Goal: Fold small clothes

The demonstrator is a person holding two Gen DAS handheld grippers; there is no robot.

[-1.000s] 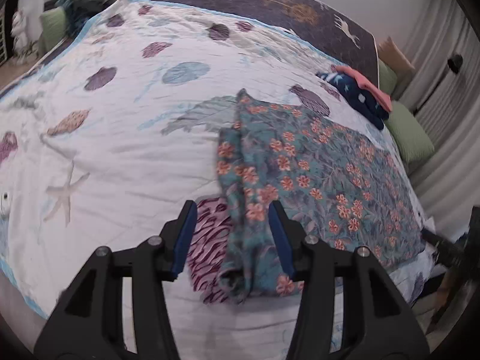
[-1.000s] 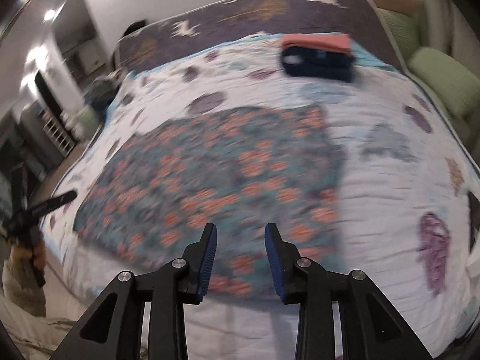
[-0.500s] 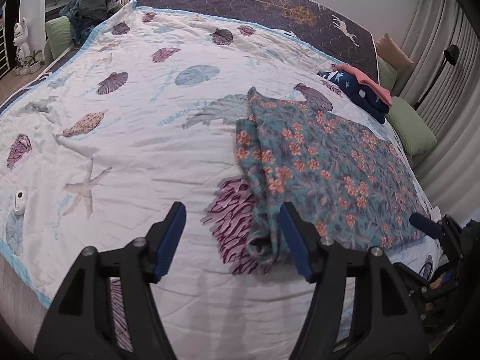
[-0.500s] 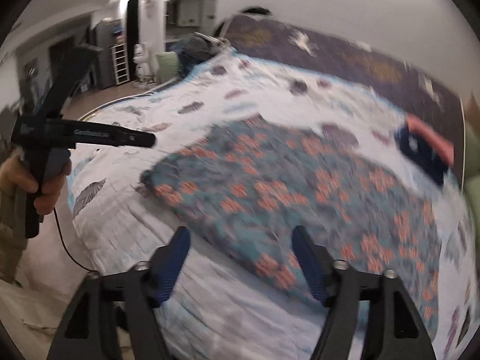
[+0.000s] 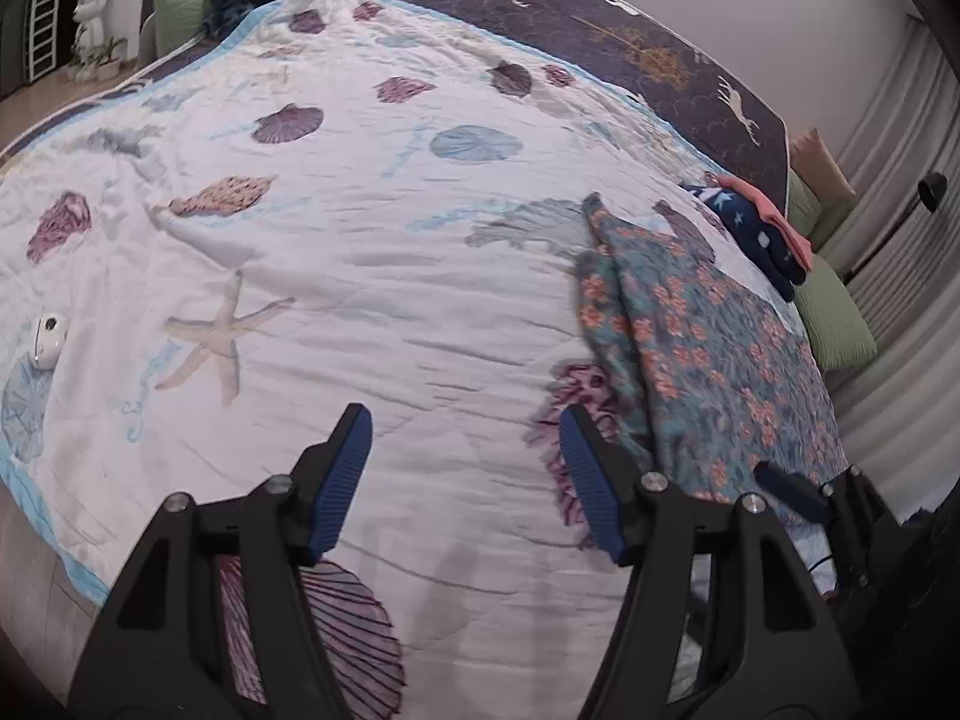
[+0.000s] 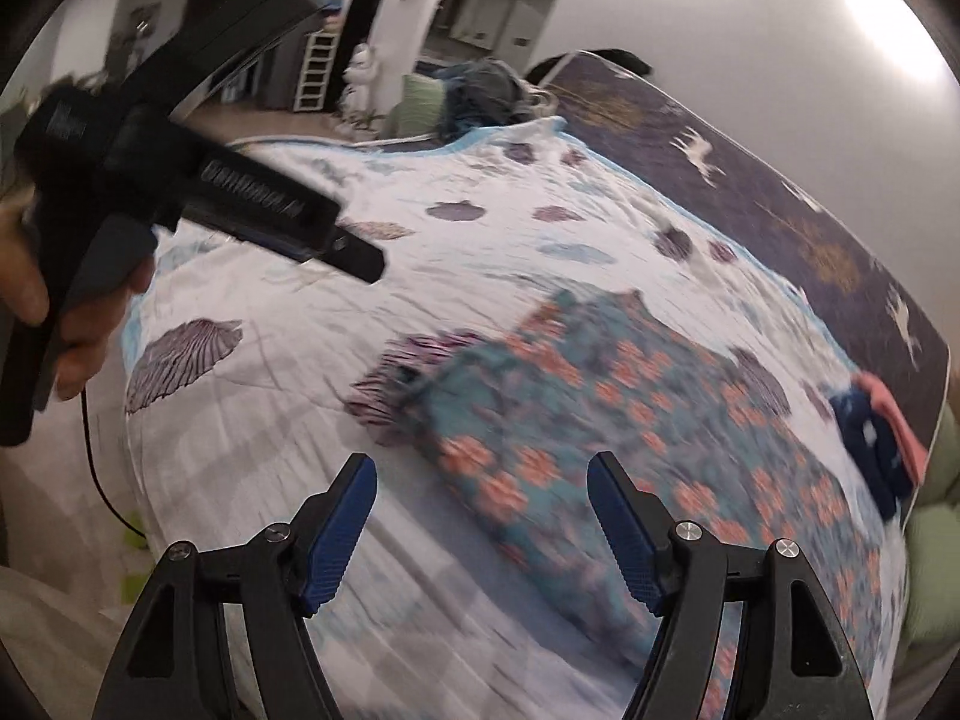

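Observation:
A teal garment with orange flowers [image 5: 708,354] lies flat on the bed, its left edge folded over; it also shows, blurred, in the right wrist view [image 6: 630,432]. My left gripper [image 5: 468,480] is open and empty above the bedspread, just left of the garment's near corner. My right gripper [image 6: 480,528] is open and empty above the garment's near edge. The left gripper's body [image 6: 198,180] shows at the left of the right wrist view, and the right gripper's tip [image 5: 792,492] shows at the lower right of the left wrist view.
A white bedspread with shell and starfish prints [image 5: 336,276] covers the bed. A folded stack of navy and coral clothes [image 5: 762,228] lies at the far right. Green pillows [image 5: 834,324] lie beside the bed. A small white device [image 5: 47,341] lies at the left edge.
My left gripper opened wide, let go of the garment's folded edge and drew back to the left. My right gripper opened wider and swung left along the garment's near edge.

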